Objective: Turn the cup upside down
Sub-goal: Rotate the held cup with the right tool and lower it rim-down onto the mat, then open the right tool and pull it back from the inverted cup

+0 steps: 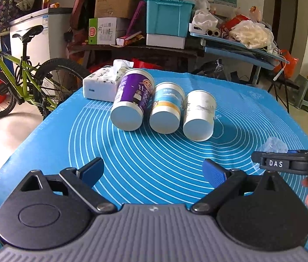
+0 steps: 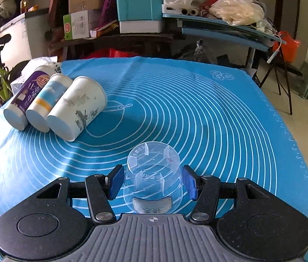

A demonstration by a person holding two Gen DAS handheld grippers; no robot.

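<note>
Three paper cups (image 1: 162, 107) lie on their sides in a row on the mat (image 1: 241, 118), touching; a tissue box (image 1: 100, 86) sits just behind the leftmost; nearer, to the right, a clear cup (image 2: 153, 174) sits between the right gripper (image 2: 153, 182) fingers.

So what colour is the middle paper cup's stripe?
Orange-yellow band on the middle paper cup, clearest in the right wrist view.
</note>
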